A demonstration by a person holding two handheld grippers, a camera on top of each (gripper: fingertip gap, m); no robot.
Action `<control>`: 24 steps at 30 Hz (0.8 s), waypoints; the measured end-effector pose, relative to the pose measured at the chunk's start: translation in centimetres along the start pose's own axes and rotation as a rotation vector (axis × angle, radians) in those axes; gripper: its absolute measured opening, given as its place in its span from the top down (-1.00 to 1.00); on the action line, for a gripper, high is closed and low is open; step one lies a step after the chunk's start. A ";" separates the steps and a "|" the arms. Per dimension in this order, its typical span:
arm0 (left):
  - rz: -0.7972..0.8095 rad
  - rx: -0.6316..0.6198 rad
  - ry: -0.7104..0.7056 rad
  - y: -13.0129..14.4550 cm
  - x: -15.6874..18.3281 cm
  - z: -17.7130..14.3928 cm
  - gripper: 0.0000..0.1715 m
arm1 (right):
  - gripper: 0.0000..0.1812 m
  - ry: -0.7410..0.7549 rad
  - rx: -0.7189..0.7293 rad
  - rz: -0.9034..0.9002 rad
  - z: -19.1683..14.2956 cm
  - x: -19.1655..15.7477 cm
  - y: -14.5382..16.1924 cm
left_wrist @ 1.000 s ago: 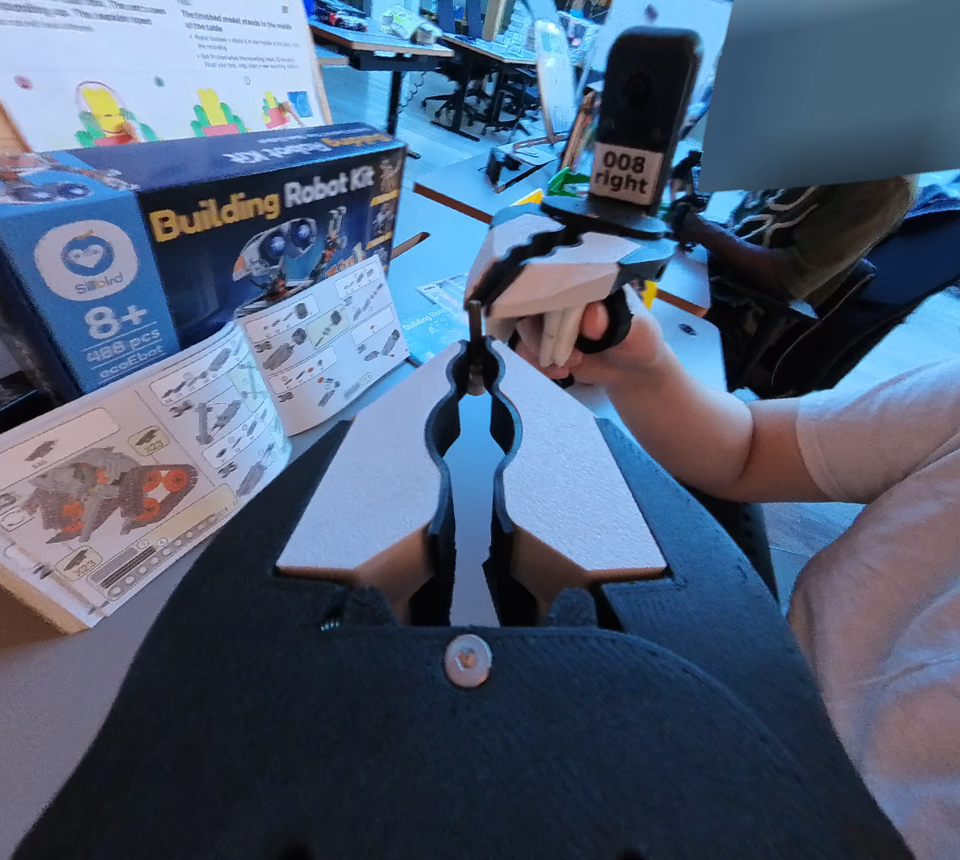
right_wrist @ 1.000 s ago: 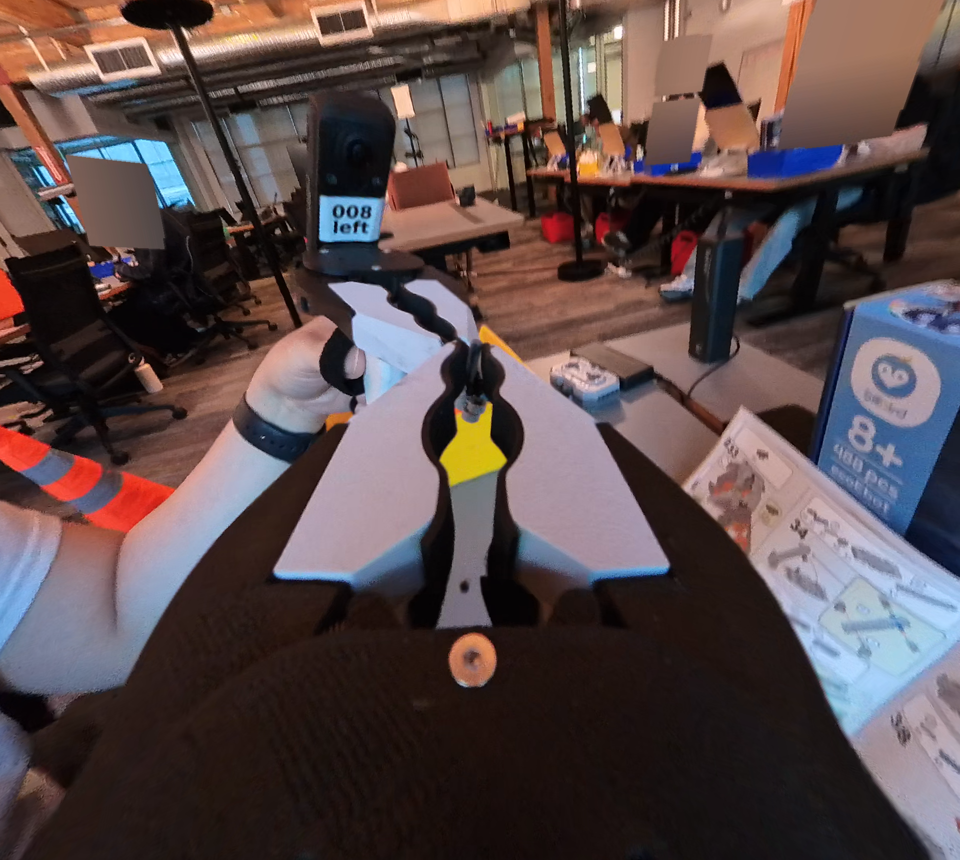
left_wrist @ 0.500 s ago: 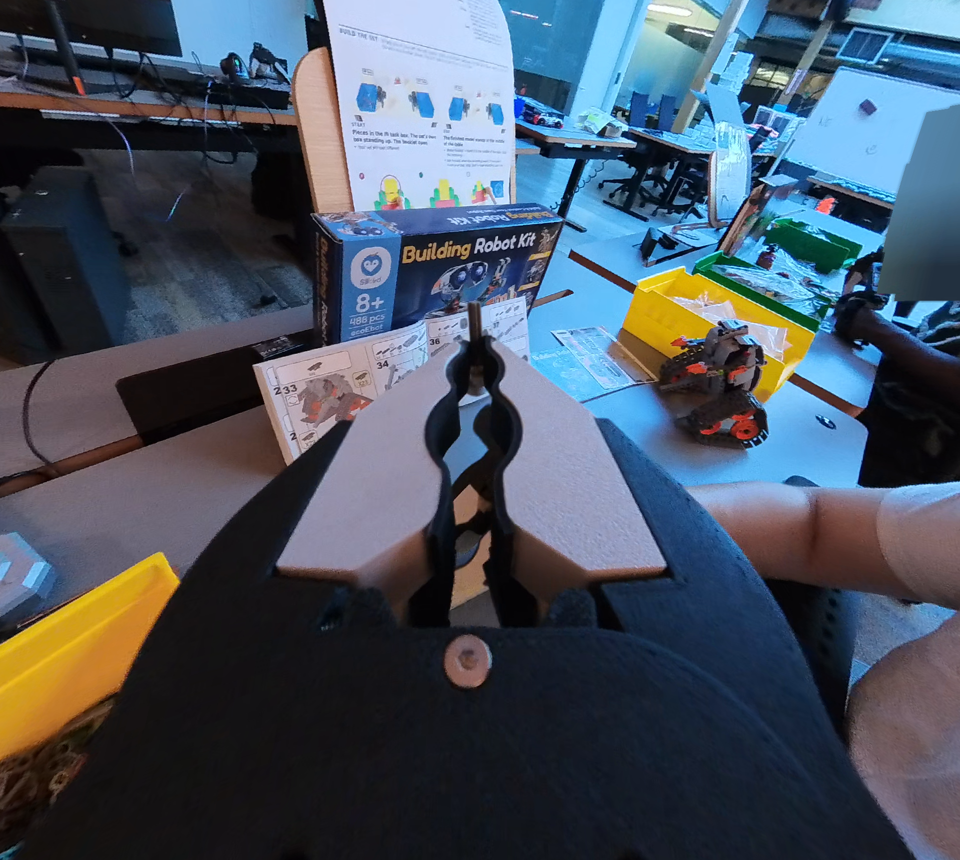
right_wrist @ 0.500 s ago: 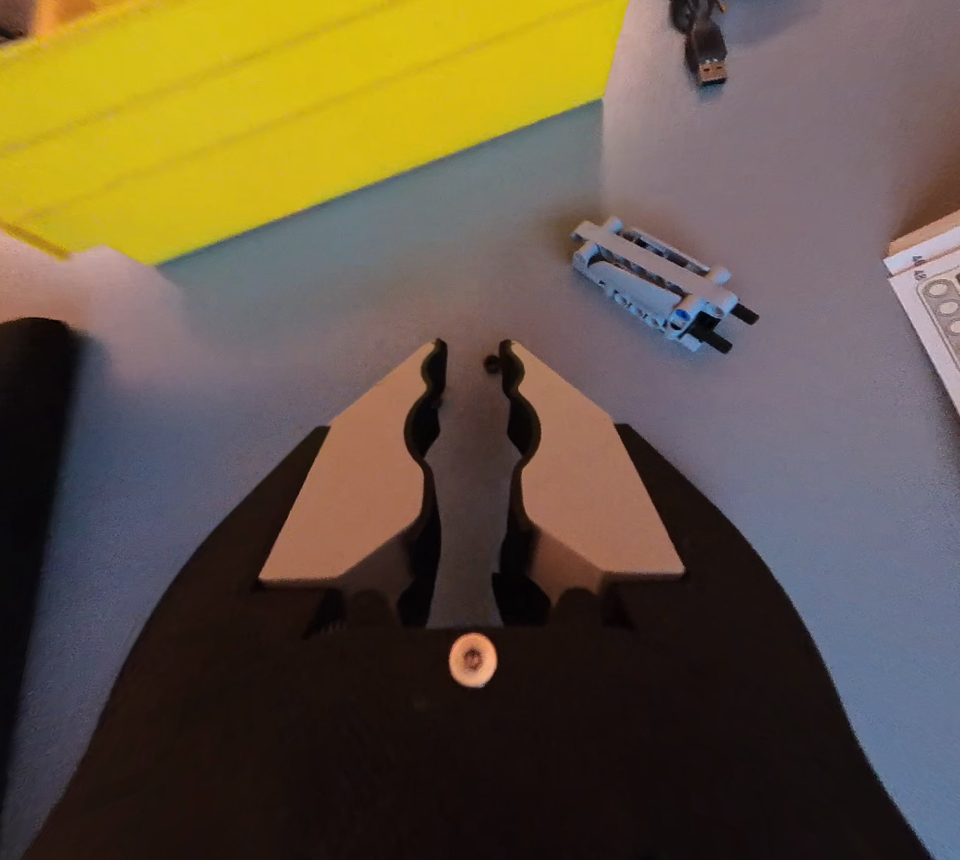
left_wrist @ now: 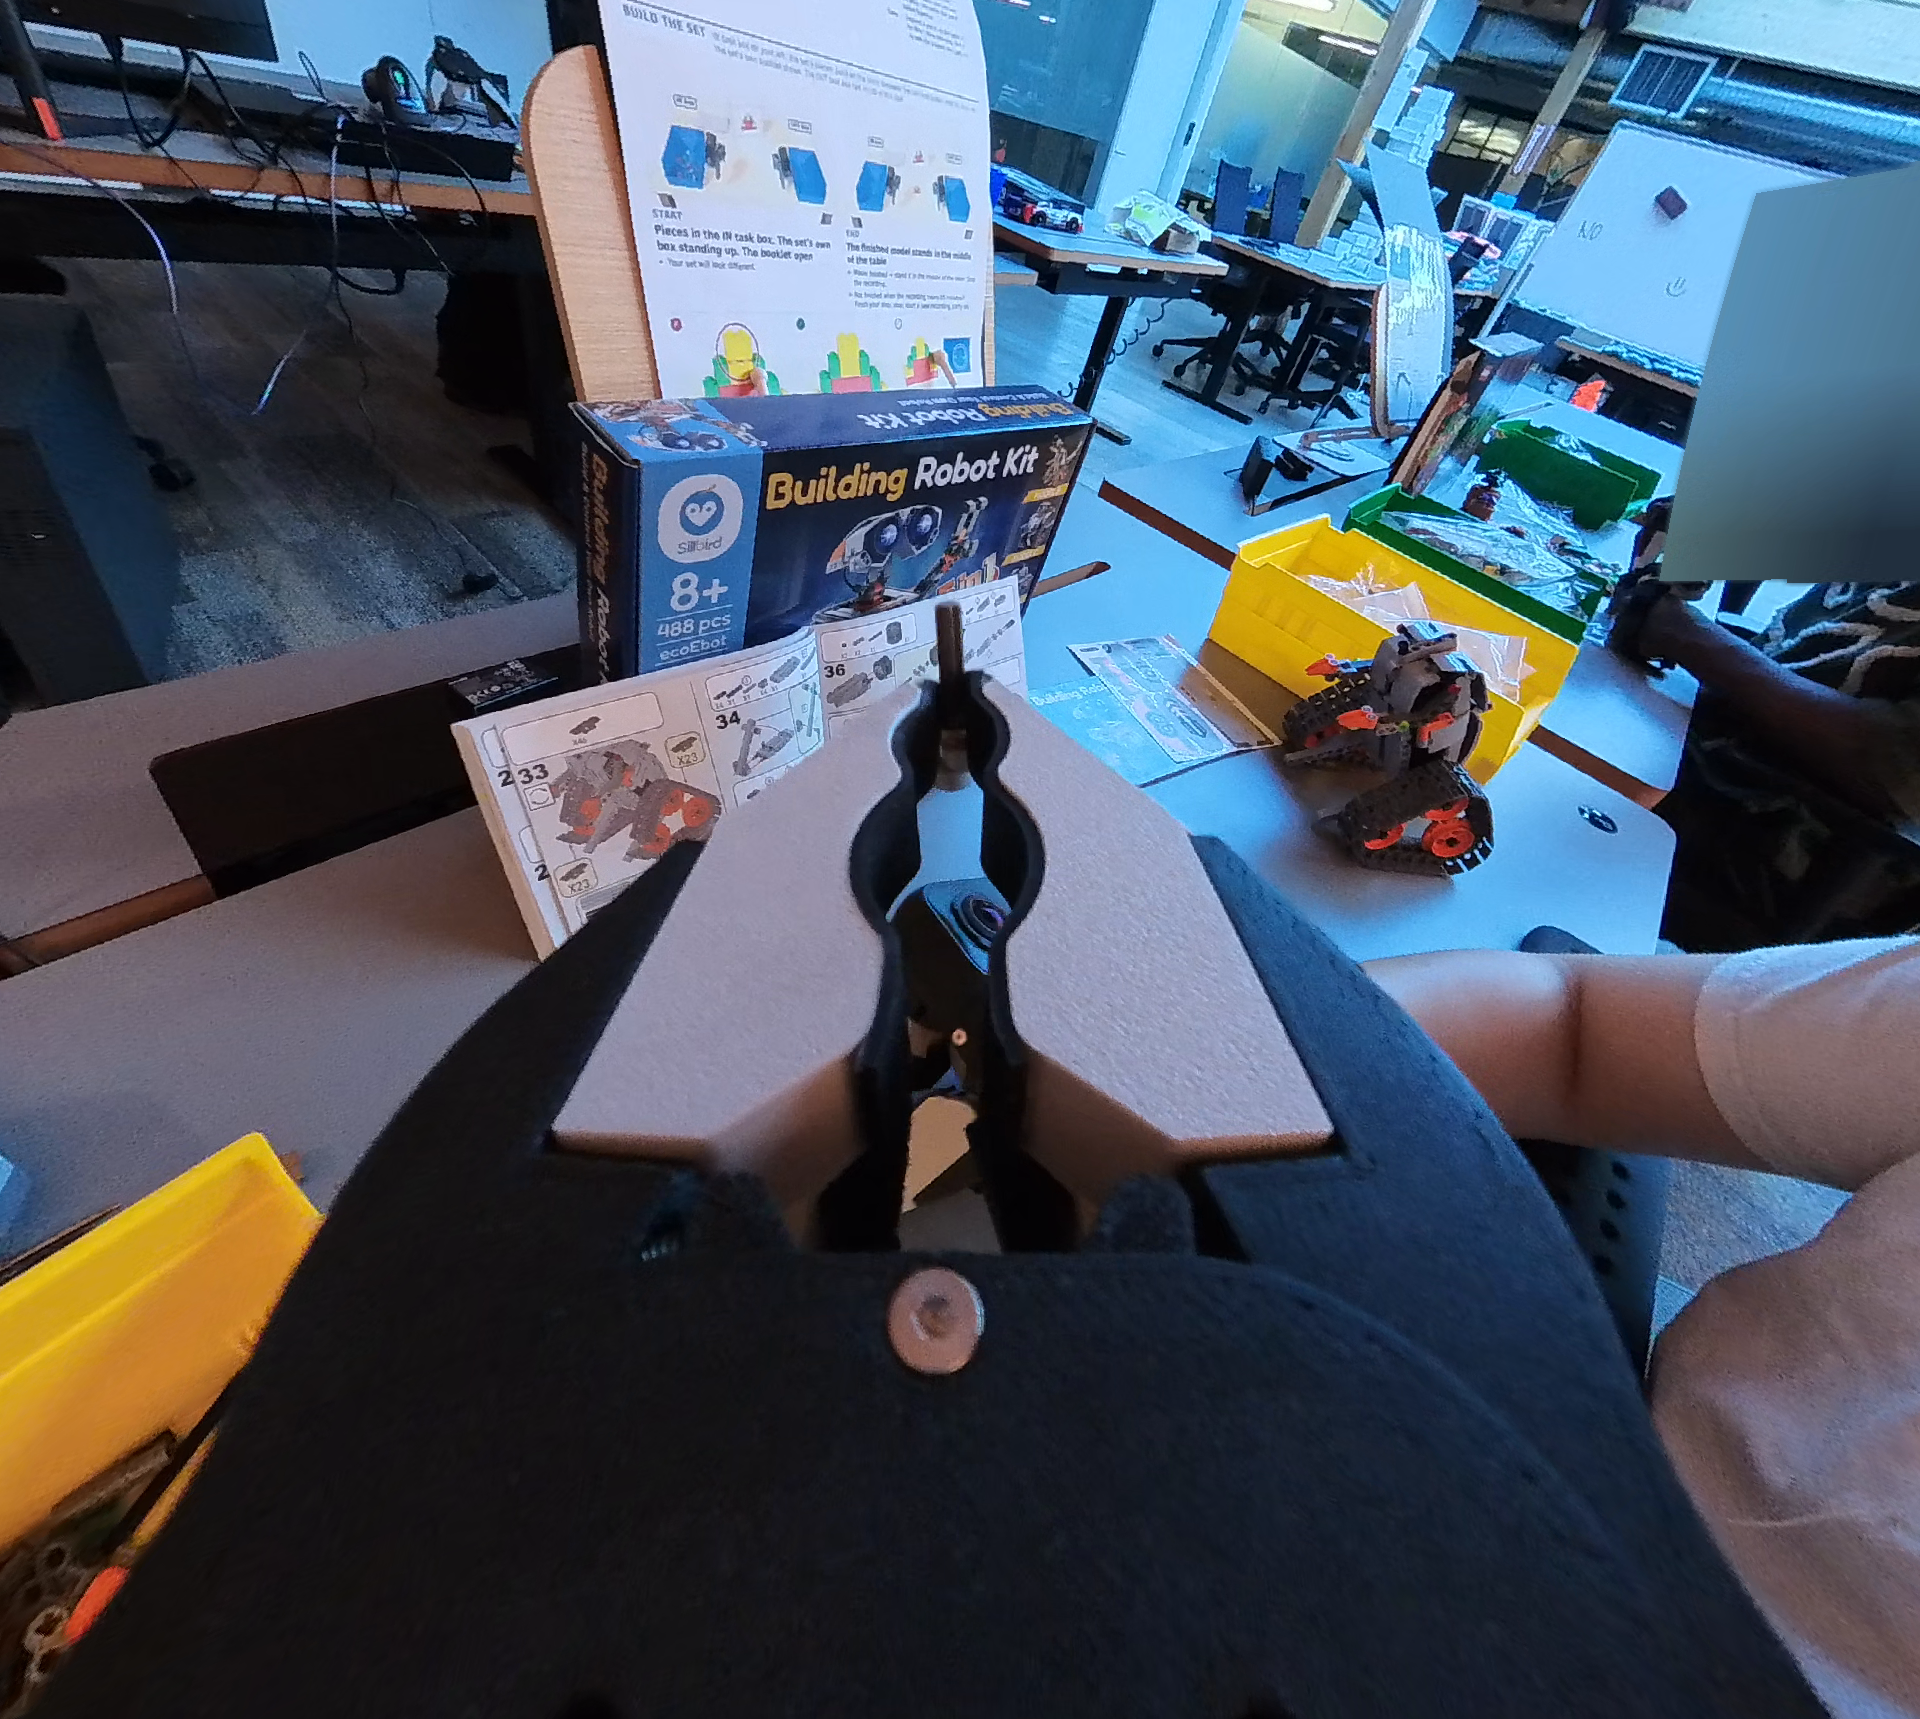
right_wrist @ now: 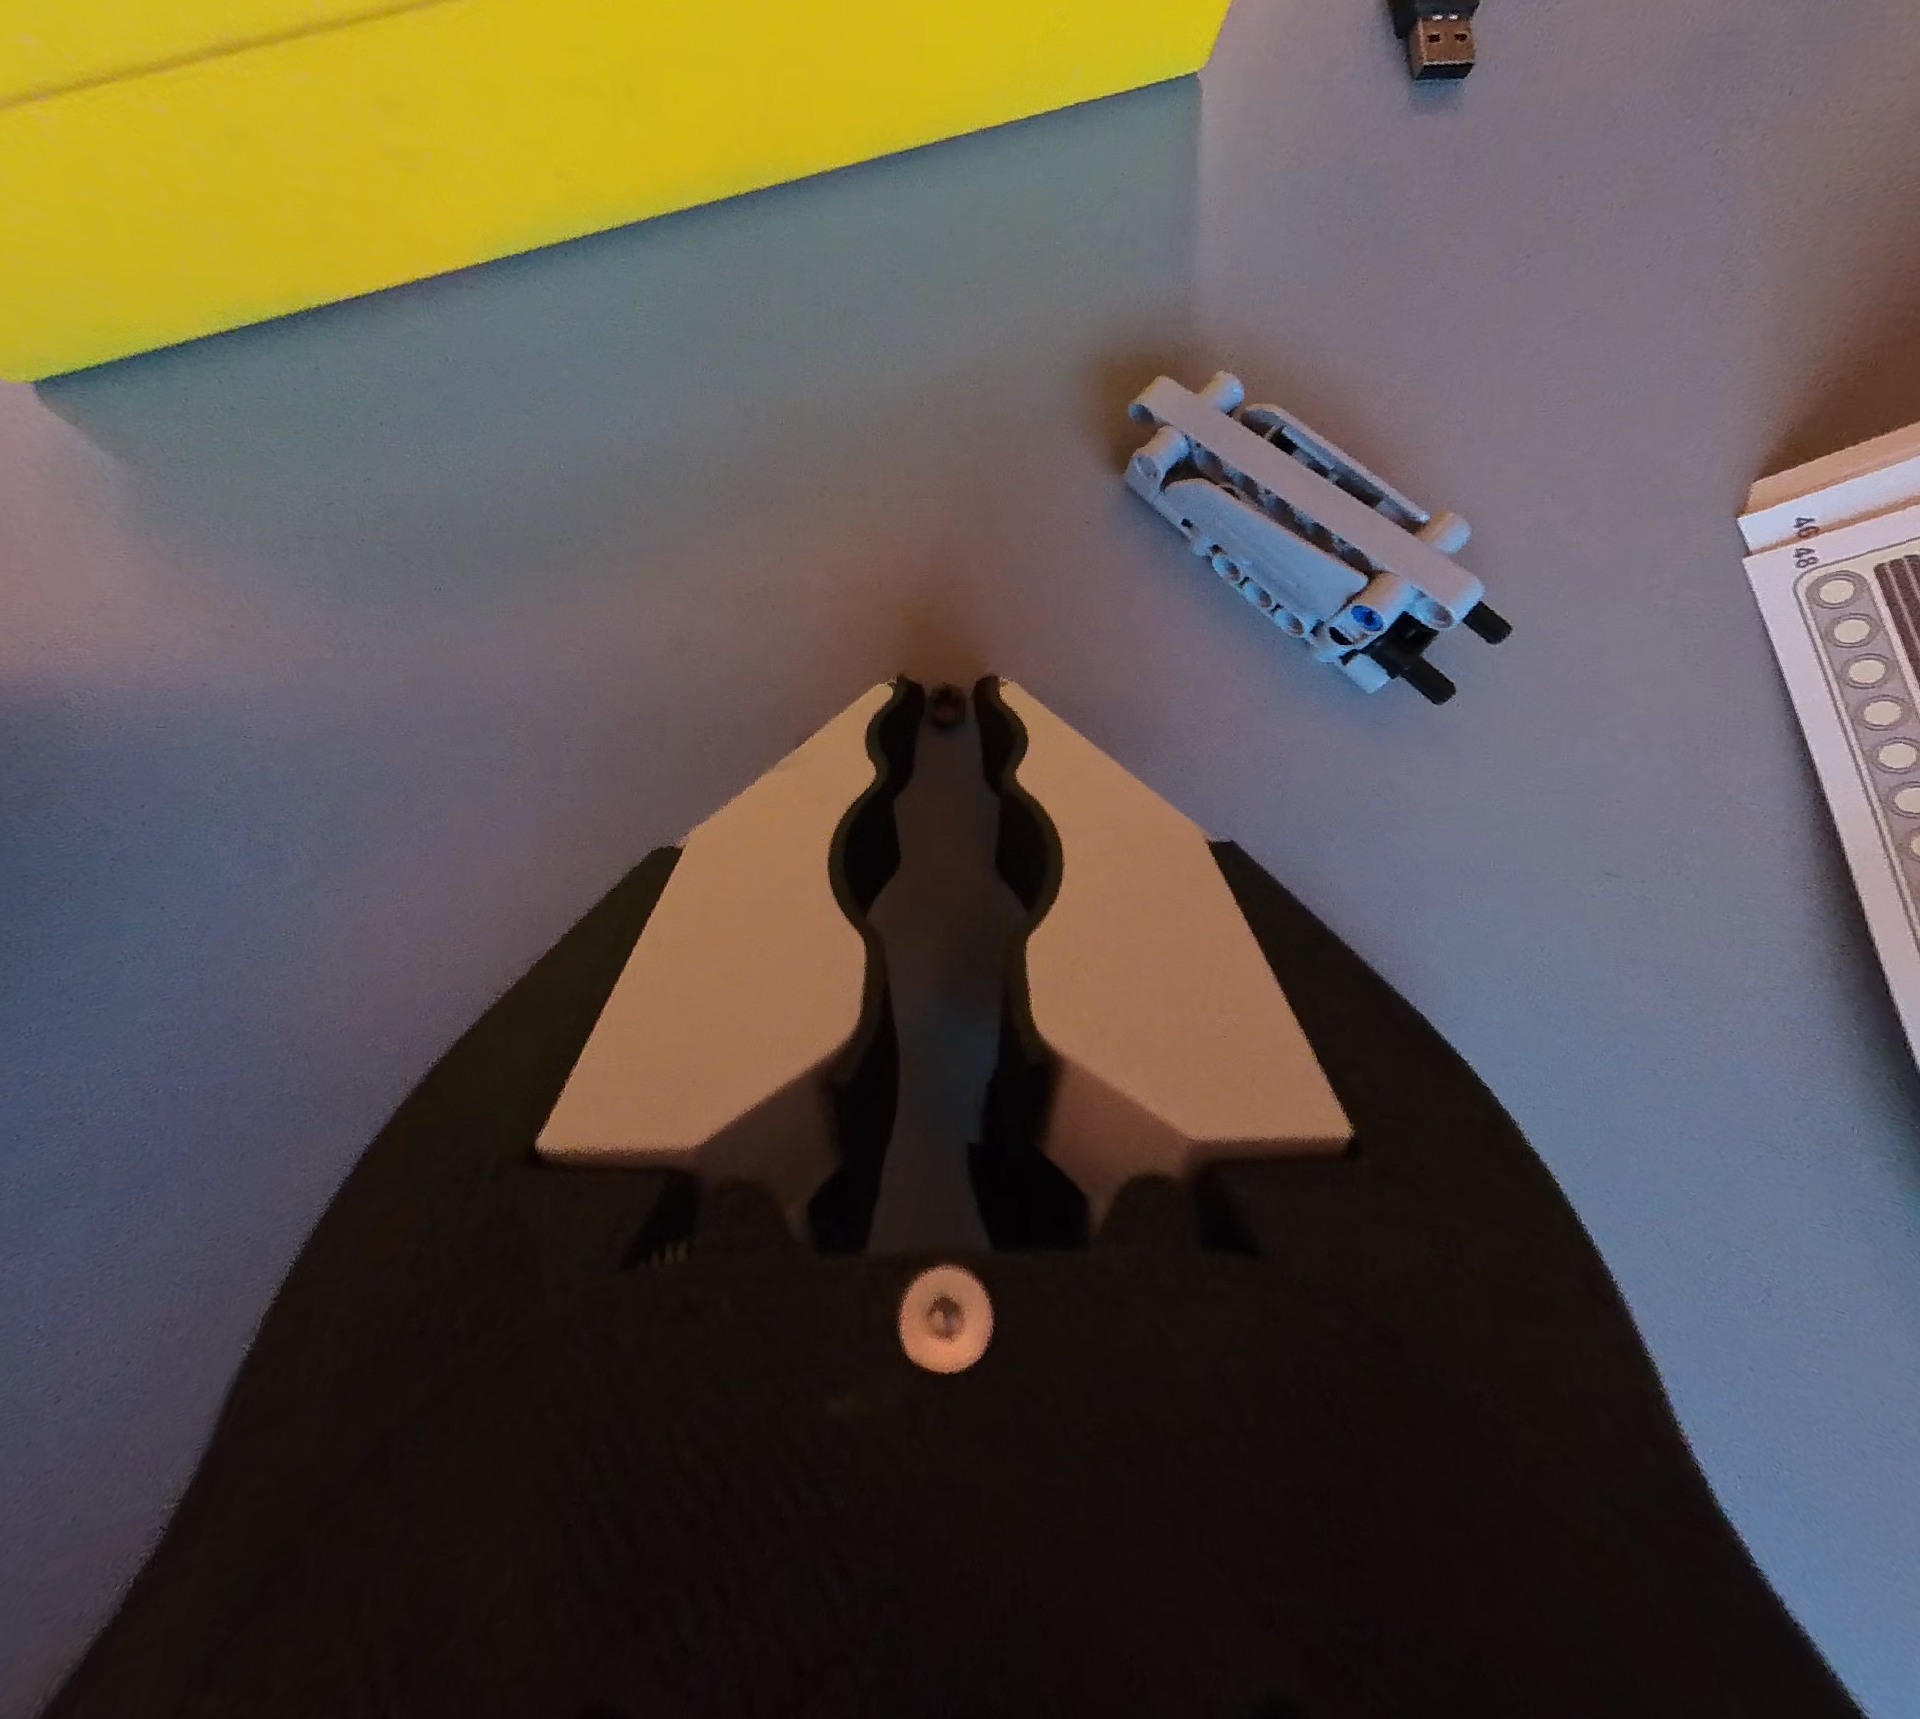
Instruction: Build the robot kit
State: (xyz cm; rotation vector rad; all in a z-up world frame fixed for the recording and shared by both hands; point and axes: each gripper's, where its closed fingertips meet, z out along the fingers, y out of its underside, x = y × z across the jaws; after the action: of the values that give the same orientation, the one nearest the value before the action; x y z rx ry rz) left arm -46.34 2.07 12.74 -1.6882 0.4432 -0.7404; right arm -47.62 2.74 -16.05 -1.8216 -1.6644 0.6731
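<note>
My left gripper point(left_wrist: 948, 705) is shut on a thin black axle point(left_wrist: 948, 630) that sticks up past its tips, held above the table. Through the gap between its fingers I see the camera of the other gripper point(left_wrist: 968, 916) below. My right gripper point(right_wrist: 945, 690) points down at the grey table point(right_wrist: 520, 630), tips close to the surface. Its jaws stand a little apart around a small dark piece point(right_wrist: 945, 706) that lies between the tips. A light grey beam assembly point(right_wrist: 1309, 537) with black pins lies to the right of it.
A yellow bin point(right_wrist: 623, 59) stands just beyond the right gripper, with a USB plug point(right_wrist: 1439, 22) and a booklet point(right_wrist: 1860, 713) to the right. The left wrist view shows the kit box point(left_wrist: 831, 516), an open booklet point(left_wrist: 644, 786), a tracked robot model point(left_wrist: 1392, 765) and yellow bins point(left_wrist: 1351, 609). The grippers' ends are close to 30 cm from one another. To the USB plug point(right_wrist: 1439, 22): right tips about 20 cm, left tips about 35 cm.
The right gripper swung from facing the left gripper down to the table and opened; its jaws have since narrowed around the small dark piece. The left gripper drew back, still holding the axle.
</note>
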 end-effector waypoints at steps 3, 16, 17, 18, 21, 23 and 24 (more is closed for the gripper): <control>0.008 -0.011 0.001 0.1 0.1 0.3 0.98 | 0.92 0.000 -0.002 -0.004 -0.2 0.1 0.2; 0.020 -0.089 0.046 2.7 -0.2 6.9 0.98 | 0.94 0.348 0.434 -0.170 -18.6 4.1 -1.9; 0.005 -0.089 0.071 3.1 0.1 8.1 0.98 | 0.93 0.382 0.454 -0.139 -19.7 4.6 -0.3; 0.001 -0.097 0.095 3.6 0.6 9.4 0.98 | 0.94 0.419 0.474 -0.107 -20.5 5.2 1.4; 0.058 -0.123 0.141 6.0 2.0 13.7 0.98 | 0.94 0.510 0.465 -0.025 -22.5 6.9 5.6; 0.070 -0.147 0.166 7.9 3.3 16.4 0.98 | 0.93 0.548 0.446 -0.007 -23.9 8.0 6.7; 0.068 -0.157 0.181 8.9 3.9 17.6 0.98 | 0.93 0.552 0.456 0.007 -24.5 8.4 6.8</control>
State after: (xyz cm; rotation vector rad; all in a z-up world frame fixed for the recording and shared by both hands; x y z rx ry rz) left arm -30.70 10.05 2.97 -1.7491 0.6974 -0.8289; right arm -24.81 8.79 -3.36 -1.5017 -1.0416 0.4470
